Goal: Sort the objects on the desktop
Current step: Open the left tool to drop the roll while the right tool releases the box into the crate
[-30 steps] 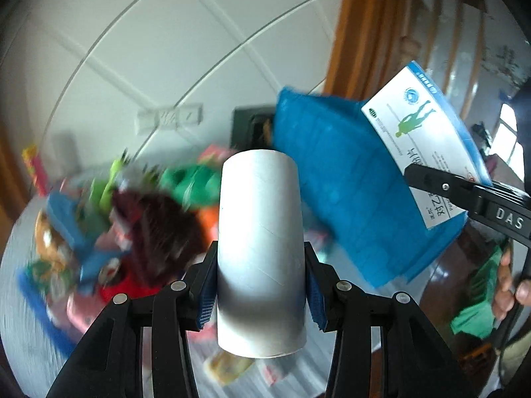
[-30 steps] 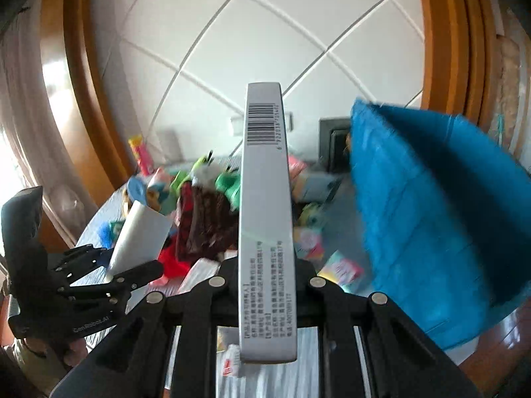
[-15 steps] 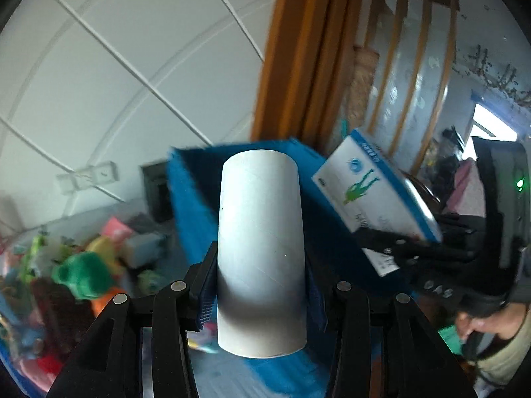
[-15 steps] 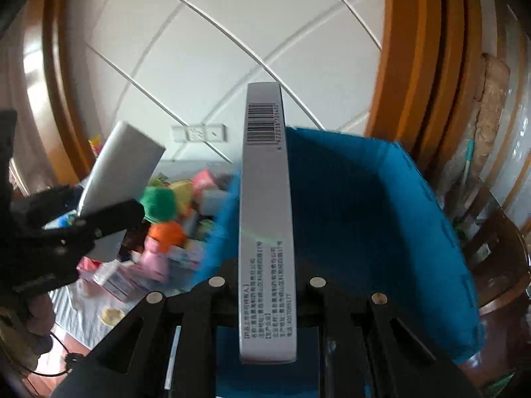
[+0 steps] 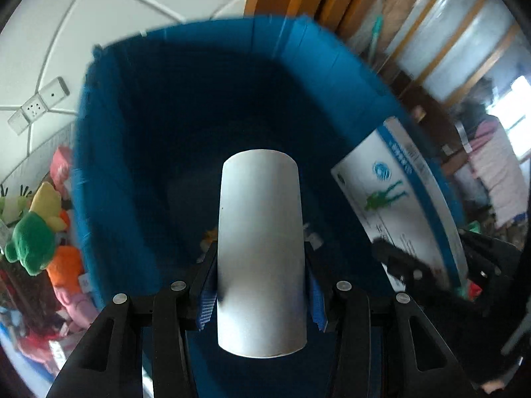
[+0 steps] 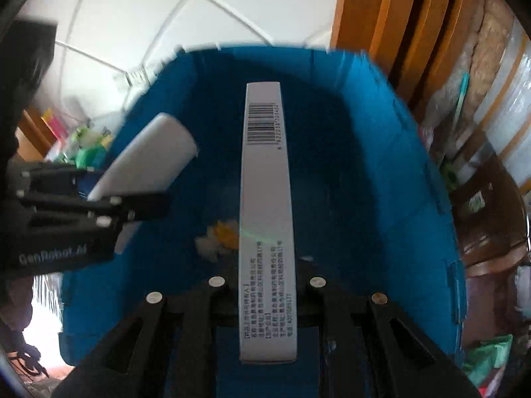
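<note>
My left gripper is shut on a white cardboard tube and holds it over the open mouth of a large blue bin. My right gripper is shut on a flat white box with a barcode, held edge-up over the same blue bin. The box also shows at the right of the left wrist view, and the tube at the left of the right wrist view. A small yellow and white item lies on the bin floor.
A heap of plush toys and packets lies on the table left of the bin. A tiled white wall with a socket stands behind. Wooden door frames and clutter are to the right.
Both grippers have swung right, away from the toy heap, and now point down into the blue bin. Each keeps its hold on its object.
</note>
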`<state>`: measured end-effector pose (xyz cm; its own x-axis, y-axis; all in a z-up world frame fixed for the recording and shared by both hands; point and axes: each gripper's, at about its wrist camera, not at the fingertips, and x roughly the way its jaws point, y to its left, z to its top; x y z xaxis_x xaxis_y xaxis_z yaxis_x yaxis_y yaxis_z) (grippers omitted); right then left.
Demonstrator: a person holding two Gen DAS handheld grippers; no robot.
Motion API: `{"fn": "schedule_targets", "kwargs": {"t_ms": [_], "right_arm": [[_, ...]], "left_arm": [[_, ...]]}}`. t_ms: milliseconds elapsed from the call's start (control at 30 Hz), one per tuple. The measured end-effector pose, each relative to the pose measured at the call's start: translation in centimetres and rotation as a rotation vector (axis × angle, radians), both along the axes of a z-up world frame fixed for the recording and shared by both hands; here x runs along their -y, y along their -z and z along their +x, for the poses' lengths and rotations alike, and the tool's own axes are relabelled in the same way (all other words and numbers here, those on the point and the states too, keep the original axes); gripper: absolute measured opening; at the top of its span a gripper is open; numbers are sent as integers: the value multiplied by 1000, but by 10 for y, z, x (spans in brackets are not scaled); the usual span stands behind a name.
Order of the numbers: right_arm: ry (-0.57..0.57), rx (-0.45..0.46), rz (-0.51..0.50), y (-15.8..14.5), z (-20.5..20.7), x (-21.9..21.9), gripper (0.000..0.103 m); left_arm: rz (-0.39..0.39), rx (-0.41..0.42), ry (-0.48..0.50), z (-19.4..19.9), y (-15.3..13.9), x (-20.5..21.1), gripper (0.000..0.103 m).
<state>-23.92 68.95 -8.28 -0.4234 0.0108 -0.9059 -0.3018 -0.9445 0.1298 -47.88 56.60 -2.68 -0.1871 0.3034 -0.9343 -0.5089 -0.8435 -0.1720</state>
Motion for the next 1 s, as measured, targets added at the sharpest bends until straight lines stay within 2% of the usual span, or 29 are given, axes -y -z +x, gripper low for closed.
{"fn": "schedule_targets", "kwargs": {"t_ms": [167, 267, 367, 533, 667, 700, 733, 833, 1000], "right_arm": [[-94, 233, -23, 71, -18, -23, 17], [-161, 347, -78, 111, -28, -29, 17], [-205, 434, -115, 139, -40, -36, 17], [-278, 560, -134, 182, -54, -39, 17], [-295, 618, -180, 217, -57, -41, 17], [-294, 621, -193, 224, -55, -42, 17], [-293, 632, -200, 229, -54, -42, 17], [-281, 674, -208, 243, -50, -46, 17], [-250, 678, -223, 243, -50, -57, 18]], "left_arm": [[-114, 81, 2, -10, 47, -35, 45], [-188, 113, -25, -17, 73, -46, 45], [-223, 166, -64, -17, 96, -46, 45], [-270, 199, -78, -9, 115, -50, 45], [-309, 225, -88, -4, 131, -52, 46], [-318, 232, -91, -2, 134, -53, 48], [-328, 238, -94, -1, 138, -54, 54], [-339, 241, -99, 3, 147, -50, 79], [-322, 222, -106, 8, 148, -38, 81]]}}
